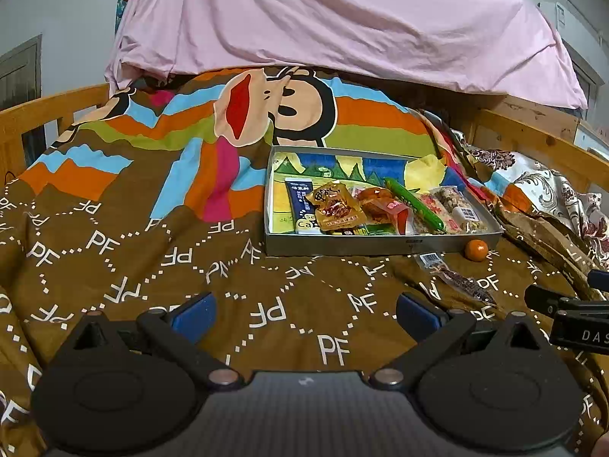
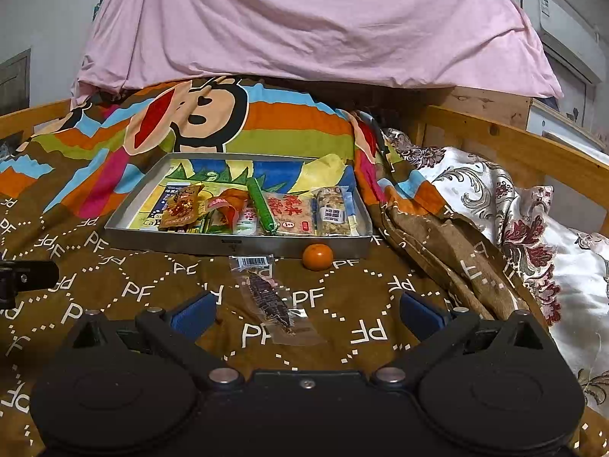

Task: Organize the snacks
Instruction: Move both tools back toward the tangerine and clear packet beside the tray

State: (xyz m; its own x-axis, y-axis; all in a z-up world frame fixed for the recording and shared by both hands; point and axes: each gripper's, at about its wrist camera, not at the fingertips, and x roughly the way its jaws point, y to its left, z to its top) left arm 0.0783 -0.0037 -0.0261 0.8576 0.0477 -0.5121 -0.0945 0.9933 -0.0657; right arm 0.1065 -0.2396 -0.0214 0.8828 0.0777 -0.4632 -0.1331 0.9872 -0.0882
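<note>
Snack in clear plastic wrap, a dark dried strip with a barcode label at its far end (image 2: 268, 299), lies loose on the brown "PF"-print bedspread (image 2: 133, 289), outside the shallow grey metal tray (image 2: 236, 245). Long axis runs from far-left to near-right in the right wrist view, near end just ahead of the right gripper (image 2: 304, 314), roughly between its blue-padded fingers (image 2: 194, 314). Small round orange fruit (image 2: 318, 256) sits beside it, touching or nearly touching the tray's front wall.

Tray already holds packets side by side: gold sachet (image 2: 180, 207), green stick (image 2: 262, 205), red-print white pack (image 2: 291, 209), nut bar (image 2: 333, 211).

Right gripper: jaws spread wide, nothing held. Left gripper (image 1: 304, 314): also wide apart, empty, bare bedspread between the fingers.

Right hand is clearly nearer; from the left wrist view the same strip (image 1: 456, 280) lies well off to the right, past the right-hand finger. That view also catches the right gripper's black tip (image 1: 571, 312). Only the right wrist view shows the white floral quilt (image 2: 533, 221) in full.

Judgement: strip next, angled approach needed across its narrow width.
</note>
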